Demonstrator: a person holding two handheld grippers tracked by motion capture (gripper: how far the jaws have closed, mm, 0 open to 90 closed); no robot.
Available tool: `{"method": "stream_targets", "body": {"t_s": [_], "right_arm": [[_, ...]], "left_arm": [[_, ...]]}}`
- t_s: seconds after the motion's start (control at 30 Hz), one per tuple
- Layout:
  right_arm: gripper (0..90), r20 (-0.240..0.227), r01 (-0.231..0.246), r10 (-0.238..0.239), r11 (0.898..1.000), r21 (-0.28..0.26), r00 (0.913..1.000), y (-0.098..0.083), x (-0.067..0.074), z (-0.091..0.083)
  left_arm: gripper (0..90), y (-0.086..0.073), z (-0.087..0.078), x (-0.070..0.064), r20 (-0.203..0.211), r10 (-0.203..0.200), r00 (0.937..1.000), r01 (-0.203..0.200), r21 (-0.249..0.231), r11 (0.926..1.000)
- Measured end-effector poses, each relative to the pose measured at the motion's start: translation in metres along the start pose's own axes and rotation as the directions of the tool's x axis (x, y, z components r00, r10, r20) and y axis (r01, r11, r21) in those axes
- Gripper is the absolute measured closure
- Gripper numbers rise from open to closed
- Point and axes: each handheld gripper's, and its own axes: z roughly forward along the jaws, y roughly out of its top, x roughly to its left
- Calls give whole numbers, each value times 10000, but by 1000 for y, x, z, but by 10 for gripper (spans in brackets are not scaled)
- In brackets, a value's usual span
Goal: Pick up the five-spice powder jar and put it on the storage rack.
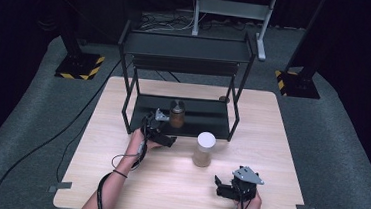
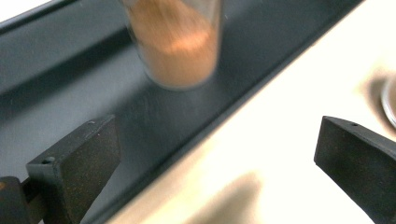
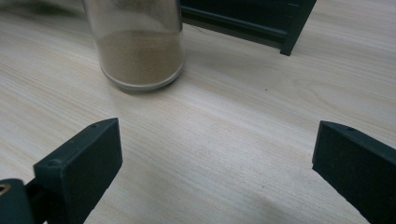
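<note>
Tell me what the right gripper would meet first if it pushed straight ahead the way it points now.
Probably the jar of tan powder: in the right gripper view it stands ahead on the table, somewhat left of centre between the open fingers. Depth is unclear, so the right gripper might graze or pass it.

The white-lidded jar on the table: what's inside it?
The white-lidded jar holds a tan powder, filling the lower part of the glass in the right gripper view. Its top part looks empty; the lid covers the mouth, so nothing shows from above.
</note>
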Motion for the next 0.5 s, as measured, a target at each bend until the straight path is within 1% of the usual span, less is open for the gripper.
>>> {"method": "stream_targets", "body": {"t_s": [0.1,0.17,0.23,0.33,0.37,0.43,0.5], "right_arm": [[3,1,10,-10,10000,15,10000,0,0,0],[3,8,15,-15,10000,11,10000,0,0,0],[3,2,13,-13,10000,19,10000,0,0,0],[3,9,29,-29,10000,20,10000,0,0,0],[3,11,23,-23,10000,15,10000,0,0,0],[3,13,19,-19,10000,13,10000,0,0,0],[3,18,32,-32,10000,26,10000,0,1,0]], "left_arm": [[2,-7,-6,-5,50,213,9998,-214,166,9996],[2,-13,-11,-8,156,255,9996,-258,216,9994],[2,-18,-15,-12,163,363,9992,-368,286,9989],[2,-29,-22,-17,271,365,9990,-371,254,9990],[2,-32,-24,-19,275,460,9986,-468,284,9985],[2,-38,-27,-21,319,452,9985,-461,270,9986],[2,-43,-28,-23,361,357,9987,-369,321,9988]]}}
